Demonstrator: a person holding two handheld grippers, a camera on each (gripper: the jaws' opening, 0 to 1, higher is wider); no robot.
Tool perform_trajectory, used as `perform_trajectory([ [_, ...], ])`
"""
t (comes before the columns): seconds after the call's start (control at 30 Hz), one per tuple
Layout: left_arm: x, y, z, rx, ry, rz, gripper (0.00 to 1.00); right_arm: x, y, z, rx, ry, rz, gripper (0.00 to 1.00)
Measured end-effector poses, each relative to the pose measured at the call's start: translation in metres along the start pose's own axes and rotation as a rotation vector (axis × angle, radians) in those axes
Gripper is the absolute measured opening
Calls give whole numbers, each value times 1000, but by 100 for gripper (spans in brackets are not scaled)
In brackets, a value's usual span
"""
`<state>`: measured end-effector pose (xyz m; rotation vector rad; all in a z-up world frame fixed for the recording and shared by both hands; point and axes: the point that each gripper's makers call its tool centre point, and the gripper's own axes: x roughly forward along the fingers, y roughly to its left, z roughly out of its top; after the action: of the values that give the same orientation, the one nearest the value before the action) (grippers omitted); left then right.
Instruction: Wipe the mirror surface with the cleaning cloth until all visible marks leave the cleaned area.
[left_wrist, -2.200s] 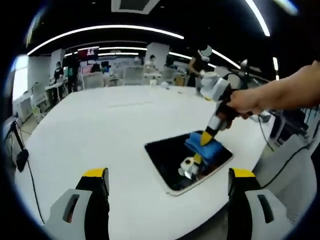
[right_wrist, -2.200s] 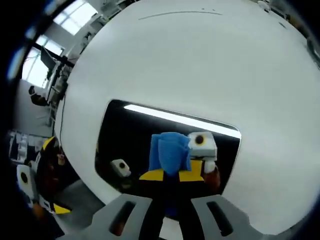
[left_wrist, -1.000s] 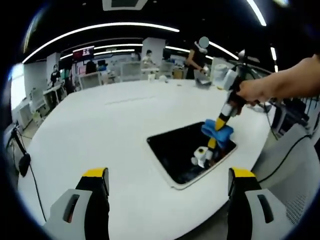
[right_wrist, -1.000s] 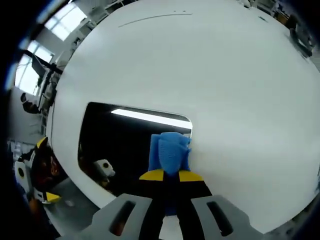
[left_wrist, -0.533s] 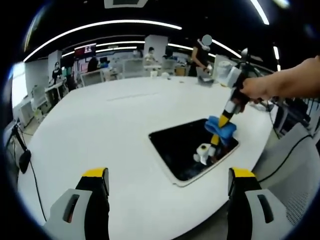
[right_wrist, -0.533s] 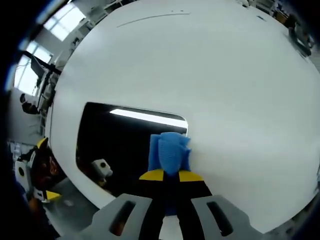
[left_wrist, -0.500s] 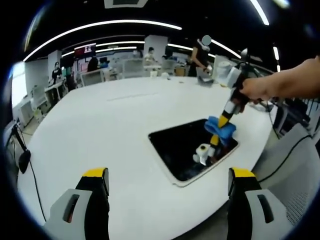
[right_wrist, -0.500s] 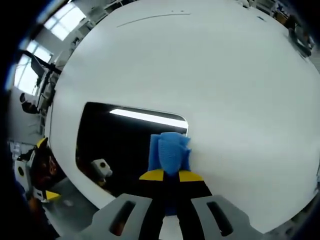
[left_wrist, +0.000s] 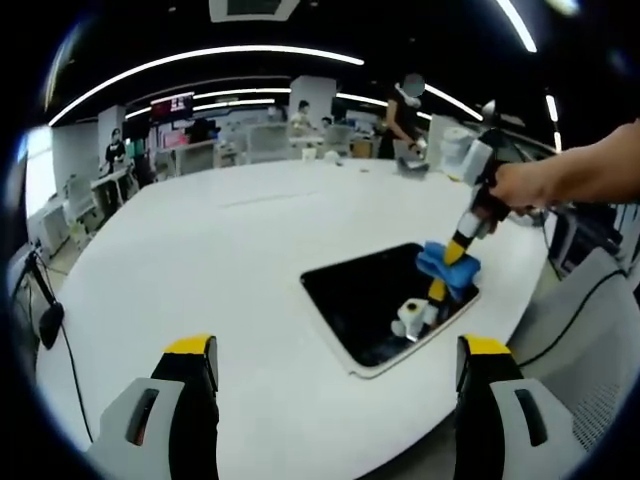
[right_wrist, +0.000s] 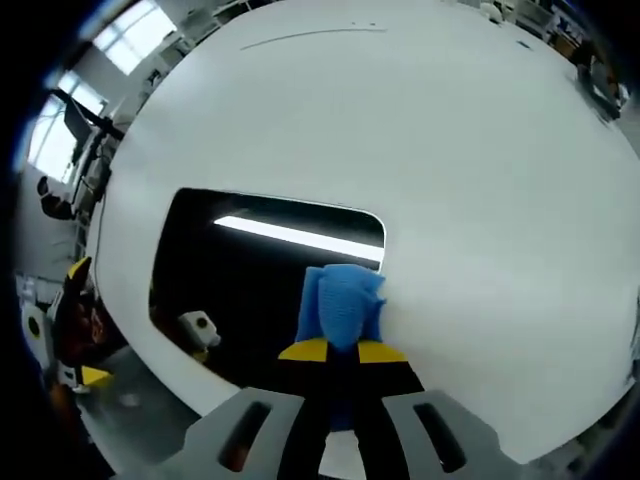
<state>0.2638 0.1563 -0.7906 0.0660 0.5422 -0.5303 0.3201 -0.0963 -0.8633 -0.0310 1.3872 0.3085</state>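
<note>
Right gripper view: the right gripper has its jaws closed on the blue cleaning cloth, pressed onto the mirror at its edge, on the white table. Left gripper view: the left gripper hangs wide open, holding nothing, well apart from the mirror.

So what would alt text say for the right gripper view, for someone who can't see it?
The right gripper, its yellow-tipped jaws shut on a folded blue cleaning cloth, presses it at one edge of a dark rectangular mirror. The mirror lies flat on a round white table and reflects a ceiling light strip.
</note>
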Motion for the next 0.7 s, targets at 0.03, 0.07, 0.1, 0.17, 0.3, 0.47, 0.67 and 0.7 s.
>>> perform_trajectory([
  [0.03, 0, 0, 0, 4, 0, -1, 100, 0, 0, -2, 8, 0, 3, 2],
  [0.07, 0, -1, 0, 11, 0, -1, 100, 0, 0, -3, 8, -2, 4, 2],
  [0.1, 0, -1, 0, 9, -1, -2, 100, 0, 1, -5, 8, -4, 5, 2],
  [0.17, -1, -1, 0, 2, -1, -2, 100, 0, 2, -7, 9, -5, 7, 2],
  [0.3, -1, -1, 0, 4, -1, -4, 100, -3, 5, -14, 14, -3, 10, 2],
  [0.47, -1, 1, 1, 7, -3, 5, 100, -5, 10, -23, -7, 5, 8, 2],
  [0.67, -1, 1, 0, 14, -1, 6, 100, -5, 9, -27, 13, -1, 14, 2],
  [0.7, -1, 1, 0, 14, 0, 6, 100, -5, 9, -28, 18, -2, 17, 2],
])
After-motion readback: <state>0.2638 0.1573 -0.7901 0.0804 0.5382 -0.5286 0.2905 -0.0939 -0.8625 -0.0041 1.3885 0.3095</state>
